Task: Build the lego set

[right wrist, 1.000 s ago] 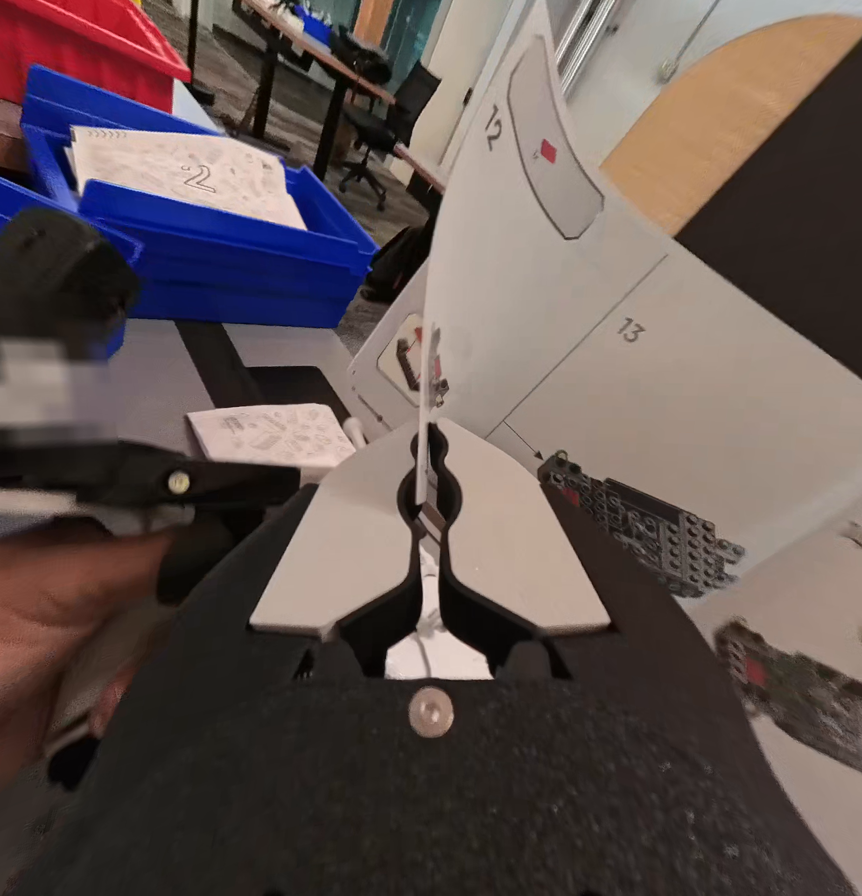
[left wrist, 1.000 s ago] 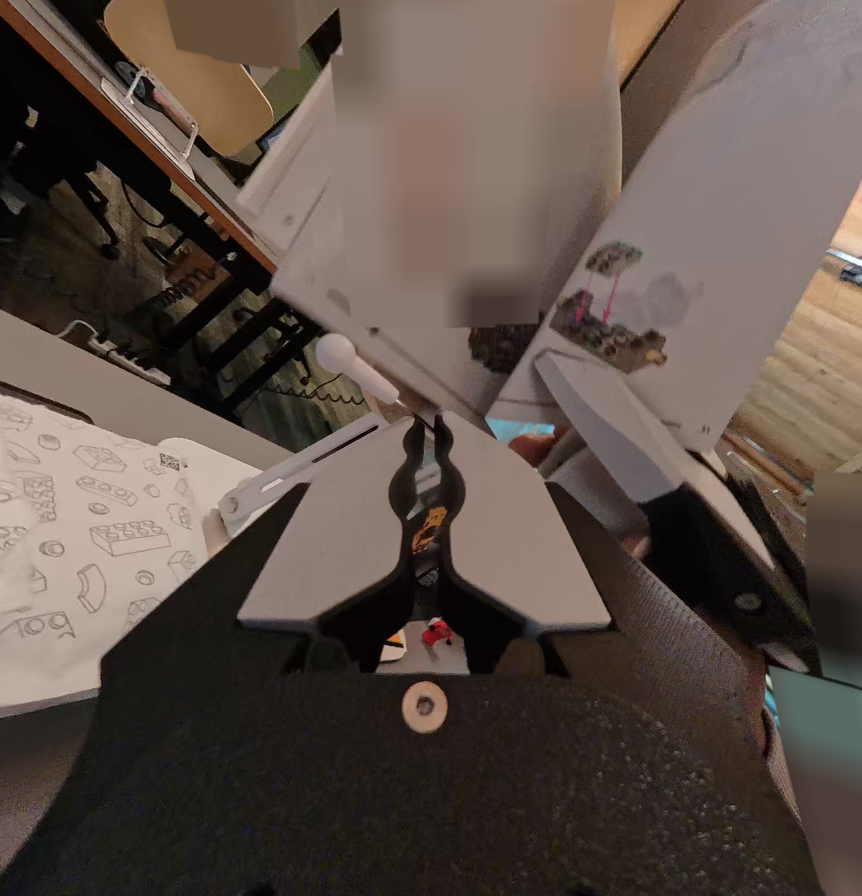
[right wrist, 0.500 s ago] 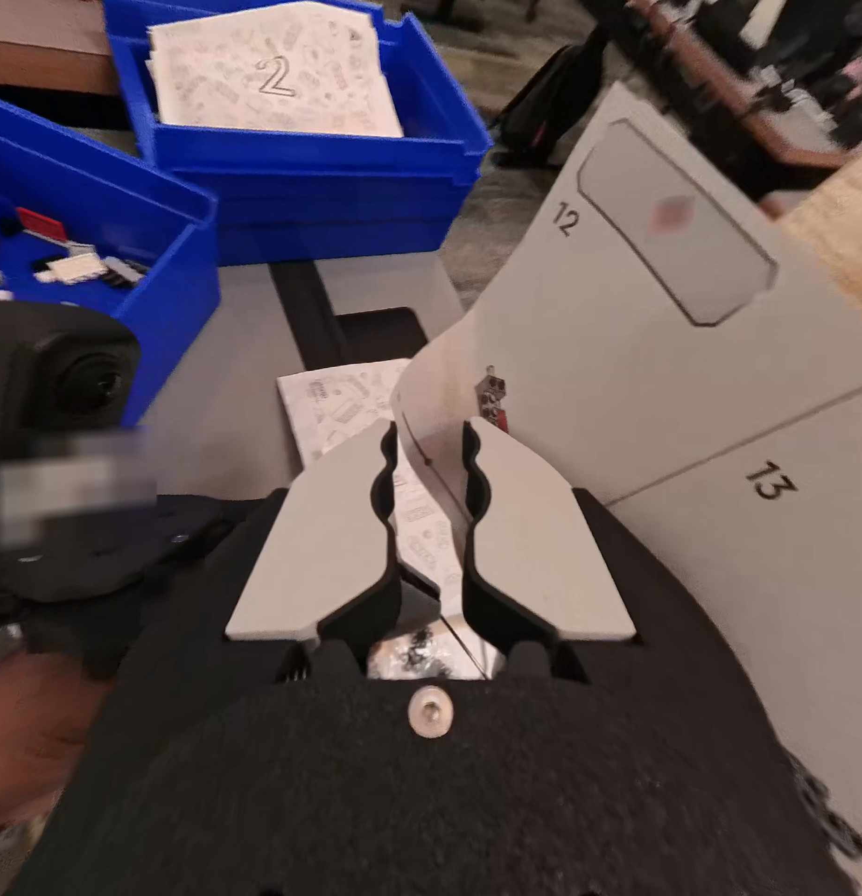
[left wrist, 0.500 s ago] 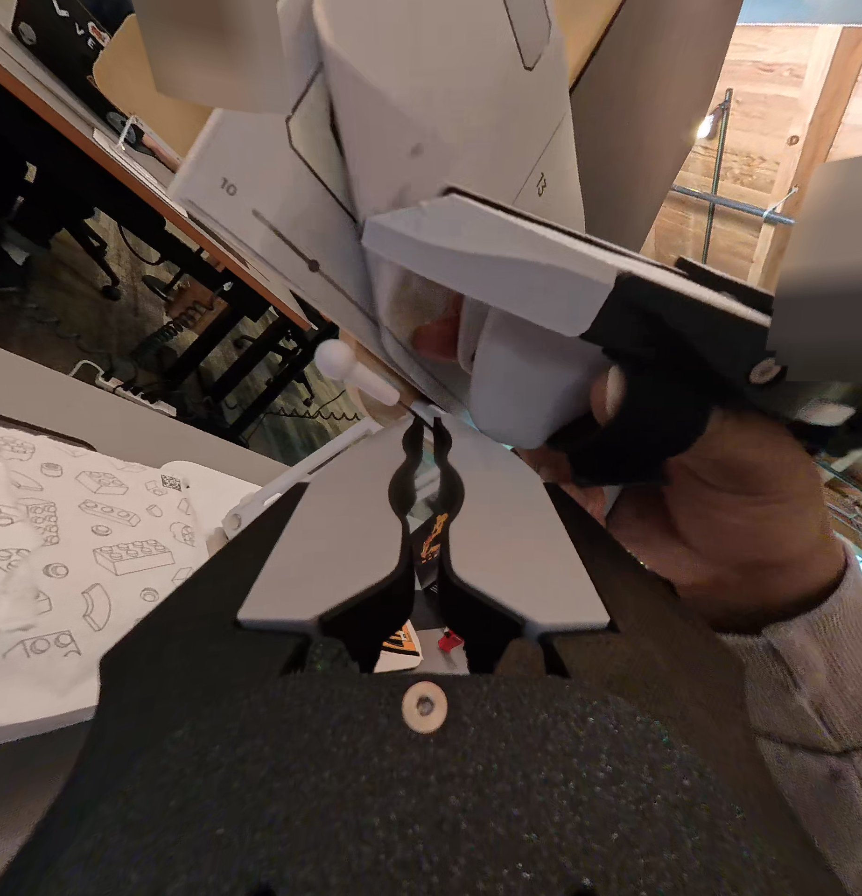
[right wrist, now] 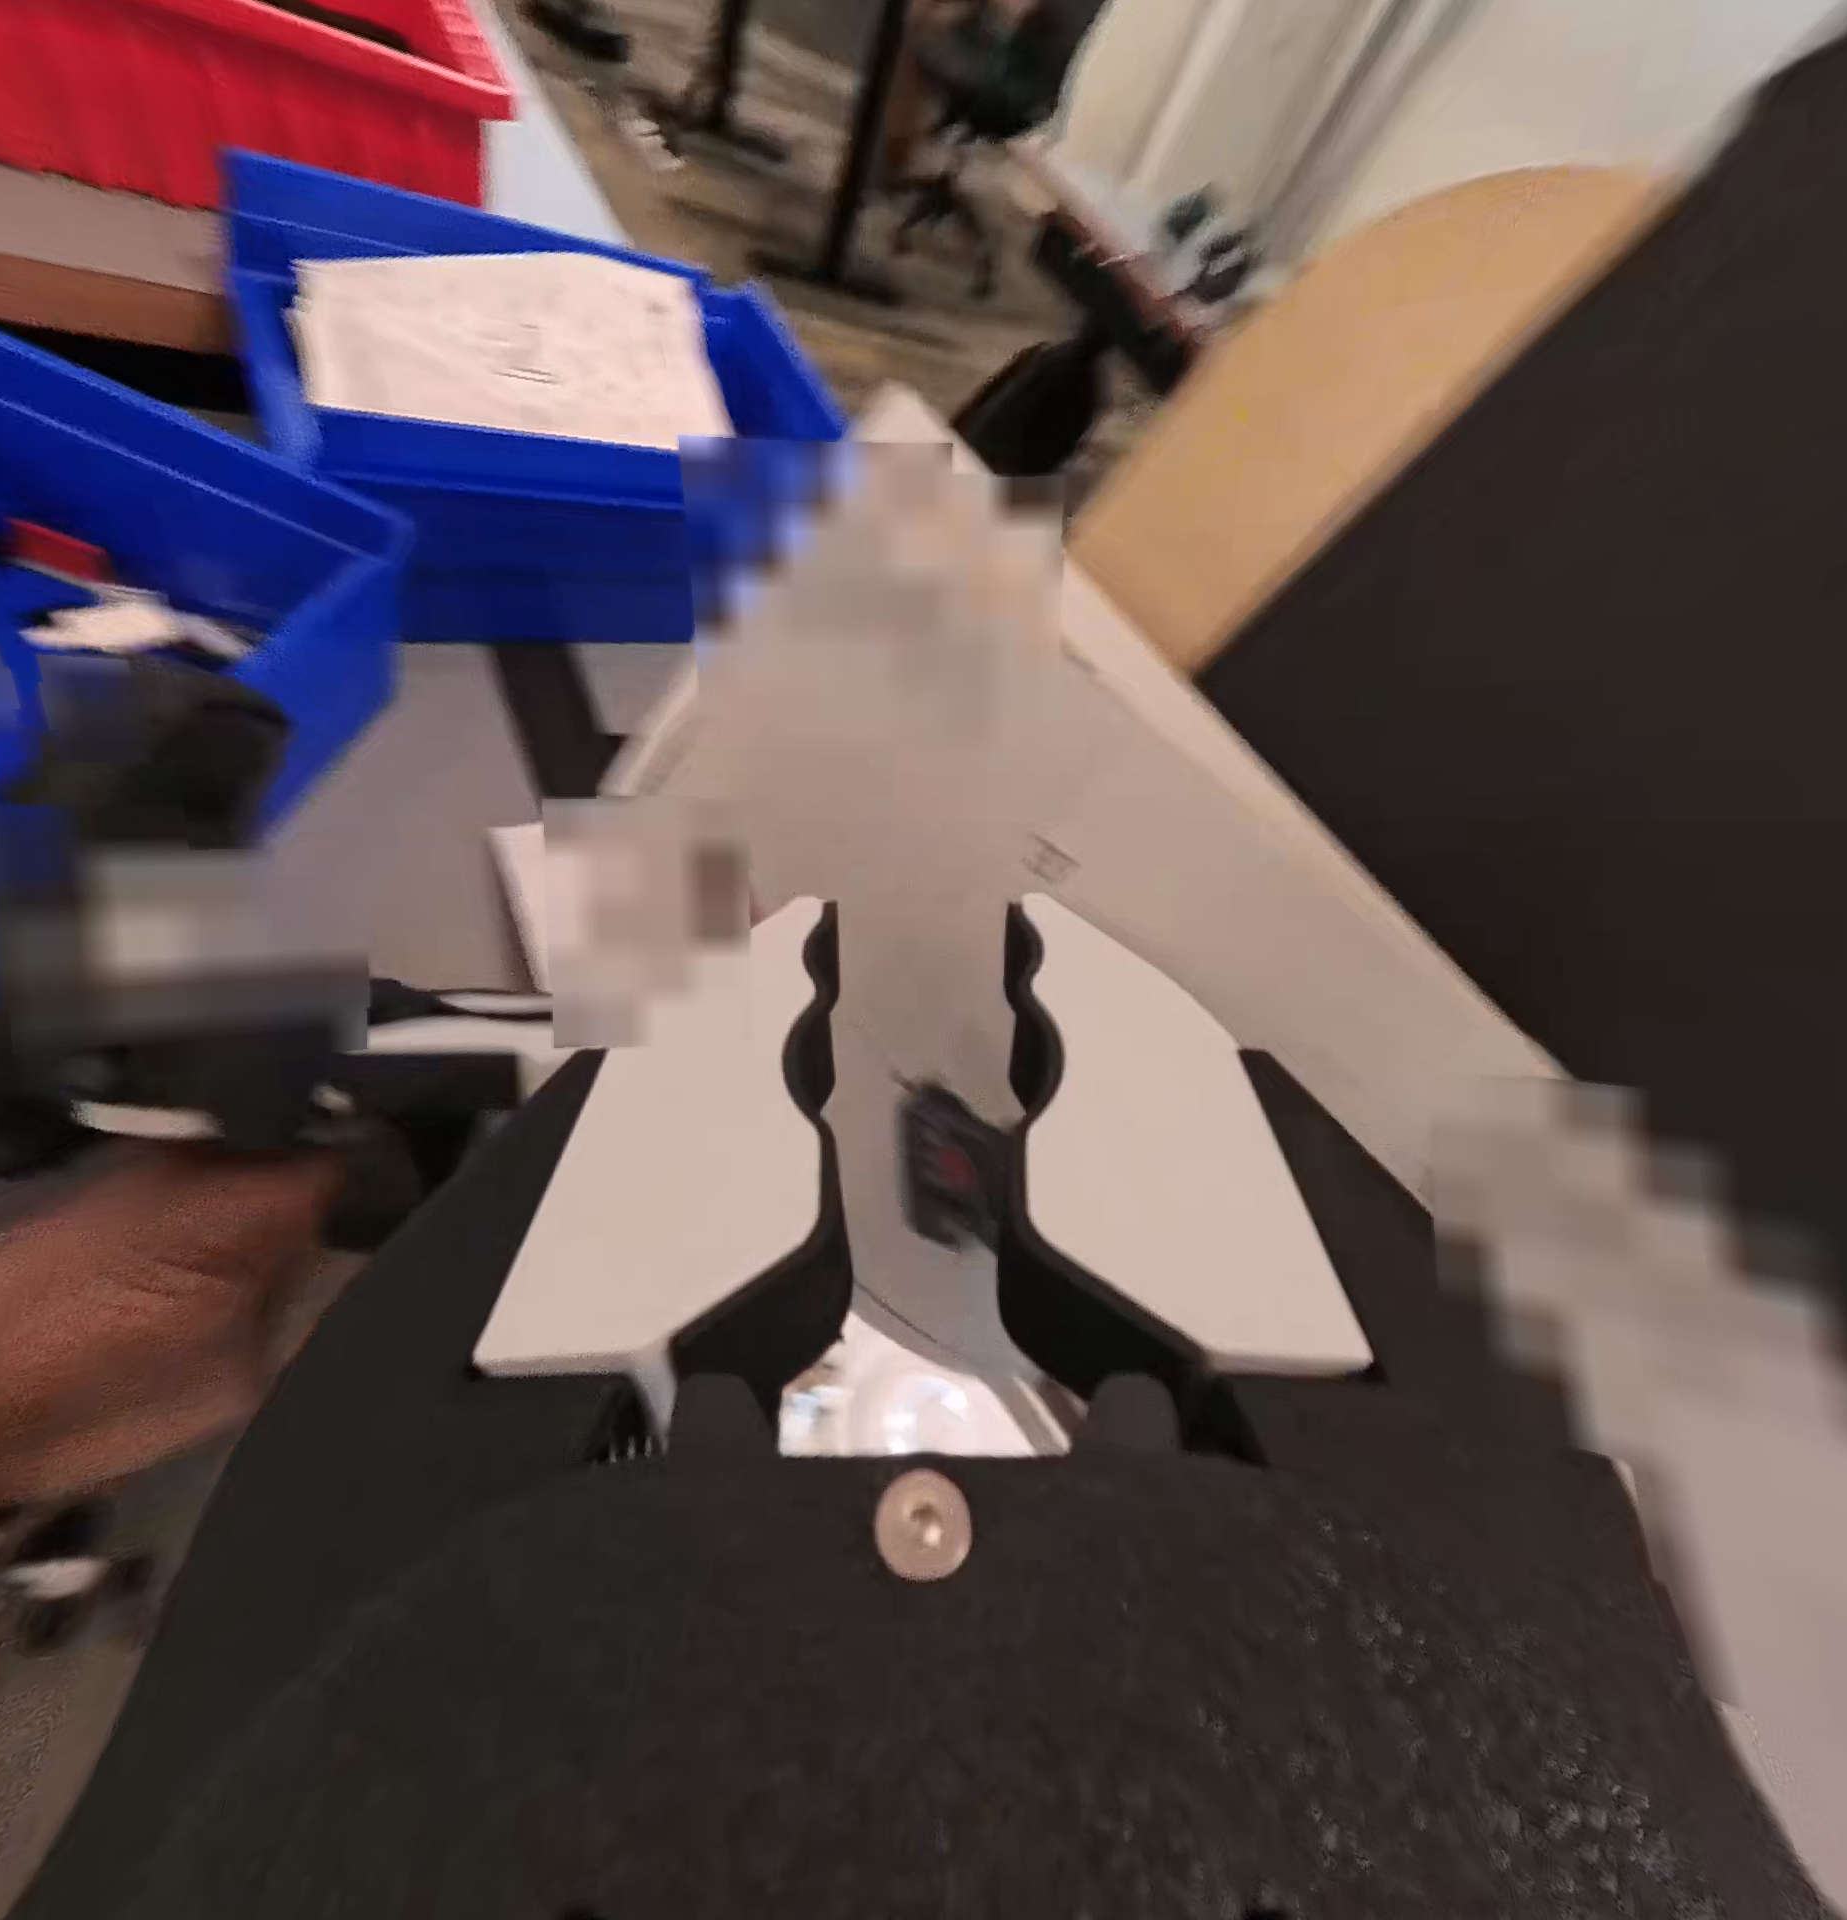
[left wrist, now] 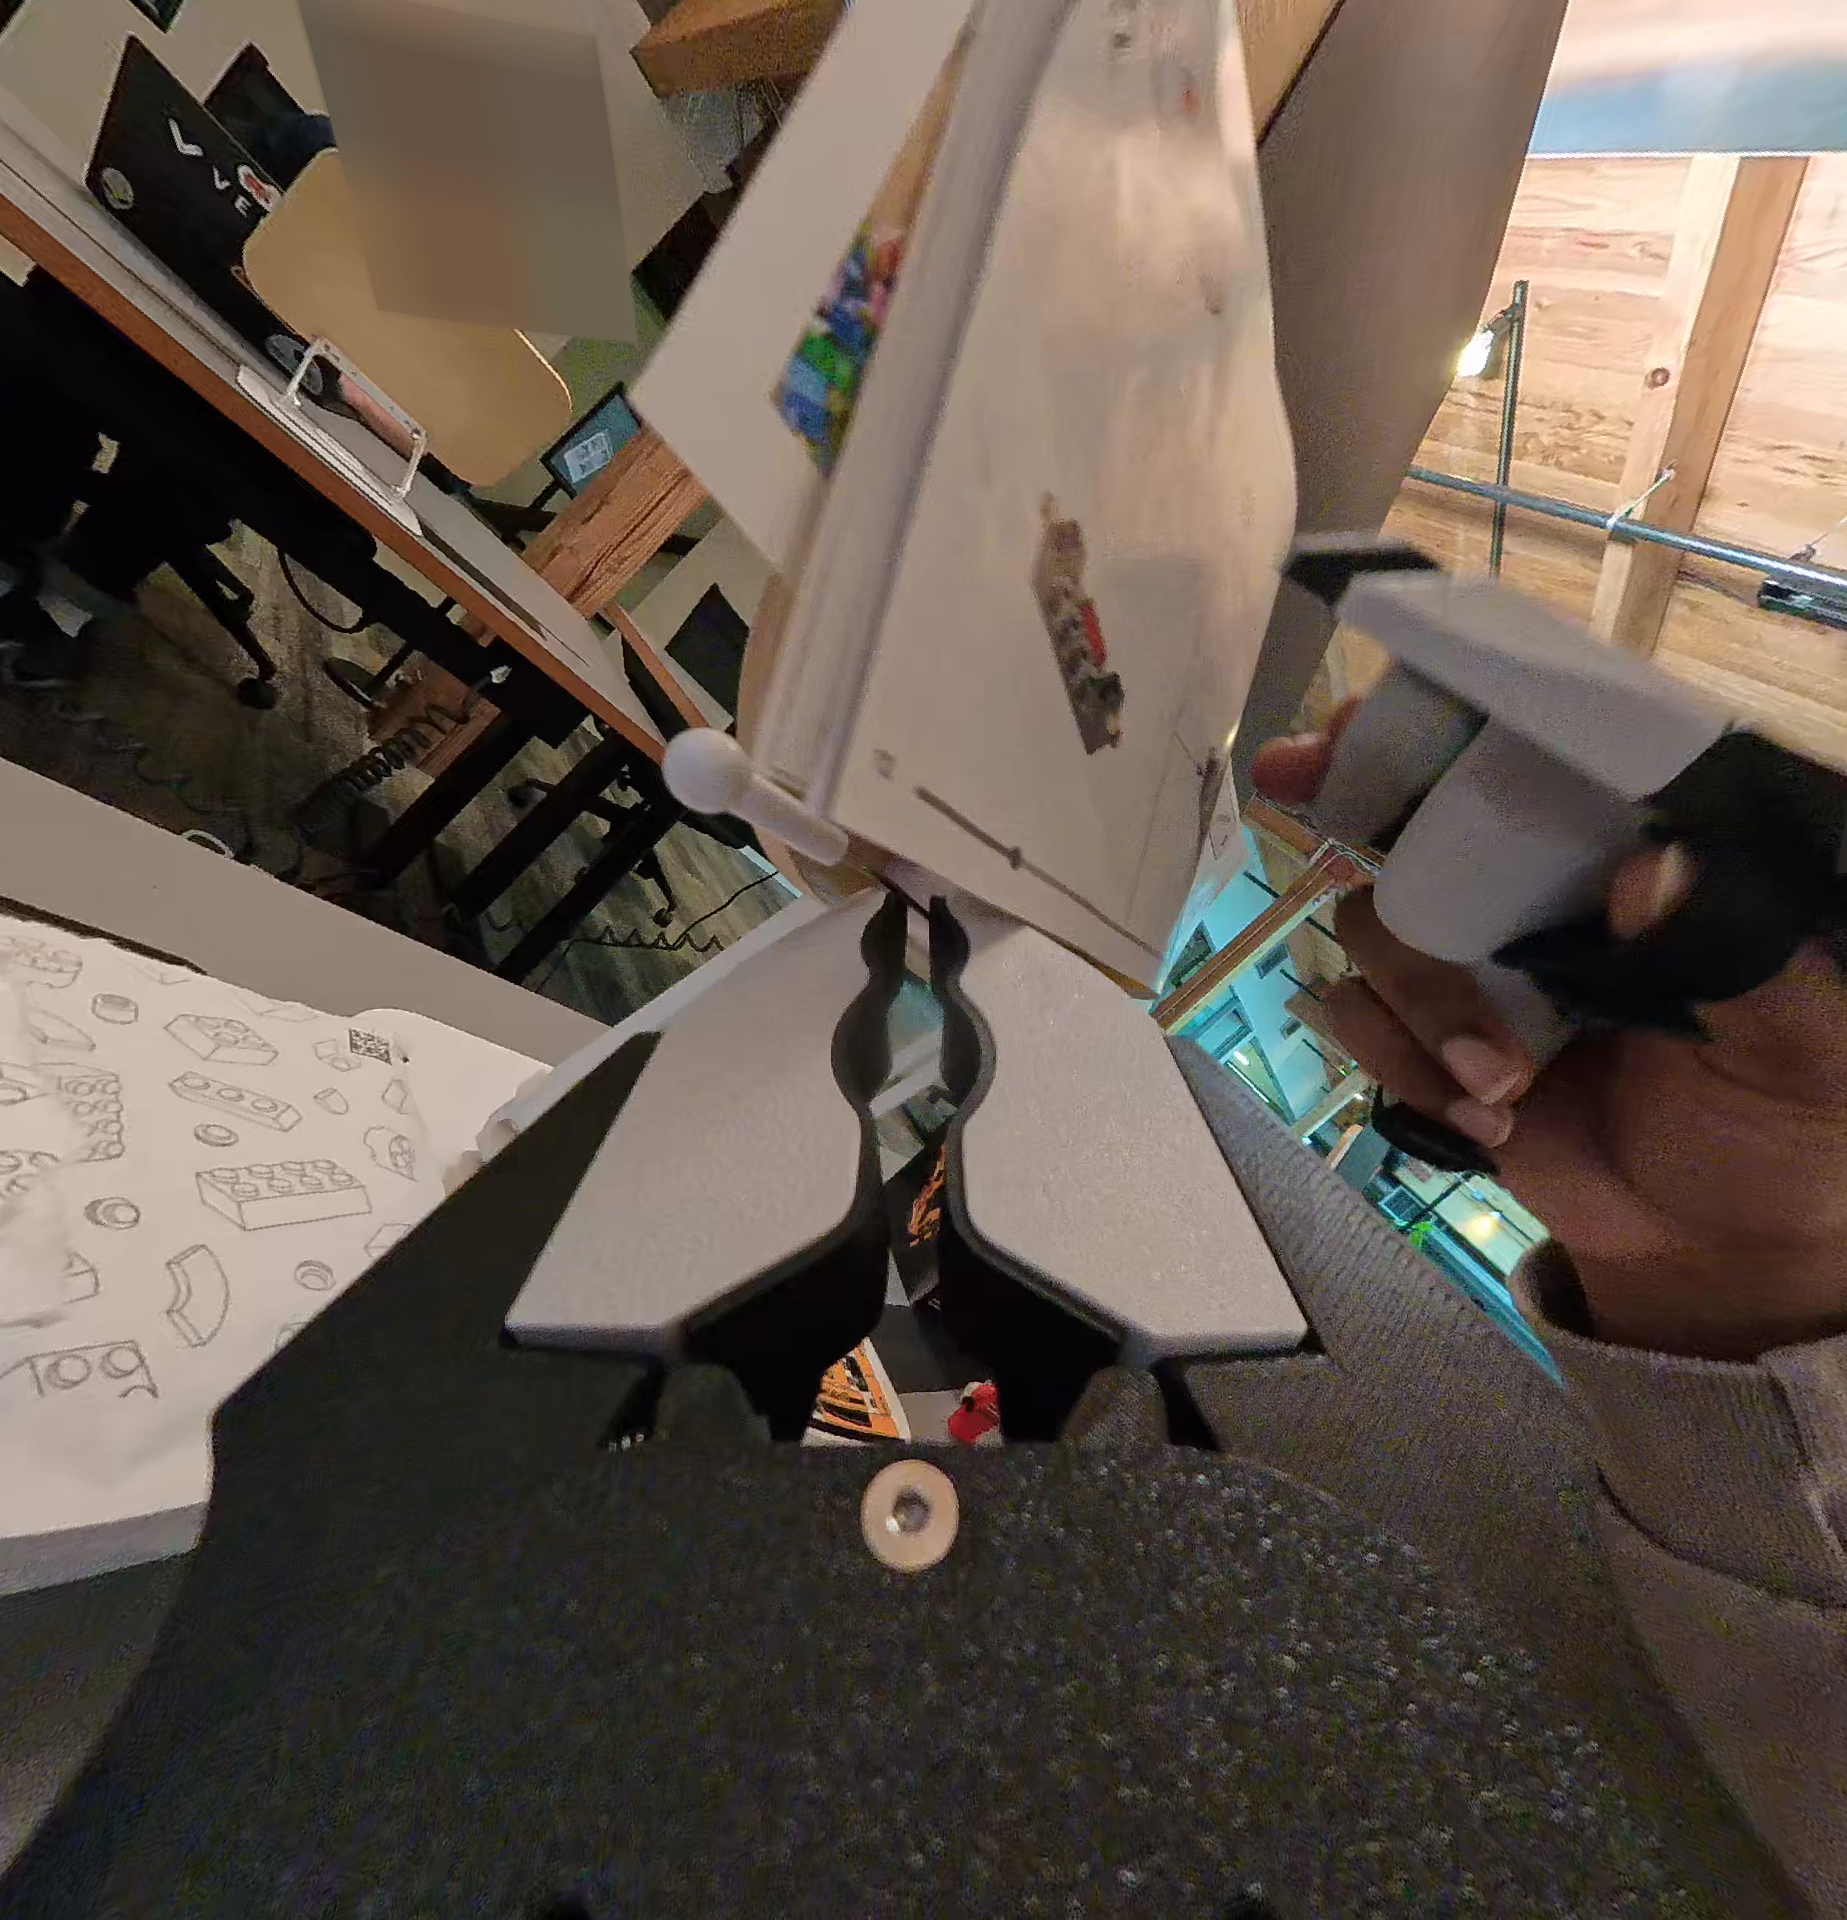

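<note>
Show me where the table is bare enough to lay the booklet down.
Bare grey table: the strip between the printed white sheet and the far edge, and, though blurred, the patch between the blue bins and the booklet. The bins are crowded with paper and parts.

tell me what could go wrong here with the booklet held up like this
1. The left gripper pinches the instruction booklet only at its lower edge, with the pages fanned upright; they could flop over or slip out.
2. The right gripper is open with a page between its fingers but not clamped; in this blurred view a careless close could crease or tear it.
3. The raised booklet hides the table beyond, so the blue bins might get bumped.
</note>
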Demonstrator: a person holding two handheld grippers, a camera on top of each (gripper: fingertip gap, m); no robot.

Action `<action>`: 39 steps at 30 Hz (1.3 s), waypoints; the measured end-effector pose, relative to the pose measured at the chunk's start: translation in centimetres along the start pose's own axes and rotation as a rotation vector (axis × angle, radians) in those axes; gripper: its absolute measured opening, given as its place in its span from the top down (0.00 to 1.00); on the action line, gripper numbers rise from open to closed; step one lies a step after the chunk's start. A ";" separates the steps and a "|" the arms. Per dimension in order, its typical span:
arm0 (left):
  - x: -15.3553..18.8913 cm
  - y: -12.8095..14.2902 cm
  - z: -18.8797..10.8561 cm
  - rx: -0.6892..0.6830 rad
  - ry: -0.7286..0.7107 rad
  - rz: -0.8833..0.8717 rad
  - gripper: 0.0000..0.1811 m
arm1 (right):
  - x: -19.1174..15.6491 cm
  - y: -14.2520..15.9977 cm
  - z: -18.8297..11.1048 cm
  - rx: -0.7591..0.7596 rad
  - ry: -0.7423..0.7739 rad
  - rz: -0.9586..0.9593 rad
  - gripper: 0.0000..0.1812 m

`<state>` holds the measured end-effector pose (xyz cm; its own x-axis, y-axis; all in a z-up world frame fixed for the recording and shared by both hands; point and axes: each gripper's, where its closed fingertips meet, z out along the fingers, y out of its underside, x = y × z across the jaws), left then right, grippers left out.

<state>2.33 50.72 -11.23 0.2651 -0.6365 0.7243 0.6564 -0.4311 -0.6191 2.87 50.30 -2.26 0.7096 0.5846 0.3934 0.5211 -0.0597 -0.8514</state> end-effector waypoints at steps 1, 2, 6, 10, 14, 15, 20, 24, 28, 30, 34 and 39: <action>0.0 0.0 0.0 0.000 0.000 -0.001 0.97 | 1.5 0.5 -1.4 0.027 0.072 -0.024 0.85; 0.0 0.0 0.0 0.001 -0.001 -0.004 0.97 | 3.0 1.3 -2.8 0.049 0.132 -0.017 0.87; 0.0 -0.1 0.1 0.006 -0.008 -0.004 0.97 | 6.4 6.5 -3.9 0.000 0.221 -0.009 0.94; 0.1 -0.2 0.1 0.006 -0.015 0.017 0.97 | 4.0 7.8 -1.6 -0.068 0.231 -0.205 0.96; 0.2 -0.2 0.0 0.014 -0.014 0.023 0.98 | 3.4 7.4 0.6 -0.187 0.272 -0.330 0.96; 0.3 -0.1 -0.1 0.016 -0.013 0.029 0.98 | 3.5 7.3 0.8 -0.217 0.284 -0.360 0.97; 0.7 -0.3 -0.1 0.023 -0.024 0.094 0.98 | 3.7 7.1 1.3 -0.271 0.261 -0.345 0.98; 1.4 -0.9 0.4 0.005 -0.052 0.244 0.99 | 3.9 7.0 1.3 -0.229 0.230 -0.249 1.00; 3.0 -1.4 2.5 -0.138 -0.072 0.592 0.99 | 3.8 7.0 1.4 -0.210 0.184 -0.193 1.00; 3.7 -0.8 3.8 -0.243 -0.075 0.776 0.99 | 3.8 7.0 1.4 -0.202 0.161 -0.166 1.00; 4.1 0.9 5.5 -0.407 -0.078 1.016 0.99 | 3.8 7.1 1.4 -0.172 0.137 -0.105 1.00; 4.1 1.3 5.5 -0.495 -0.021 1.193 0.99 | 3.6 7.6 0.2 -0.128 0.115 -0.059 0.97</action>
<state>8.12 51.06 -7.43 0.5167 -0.7817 -0.3492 -0.3210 0.2012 -0.9255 9.27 52.07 -7.37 0.7215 0.4941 0.4851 0.6148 -0.1347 -0.7771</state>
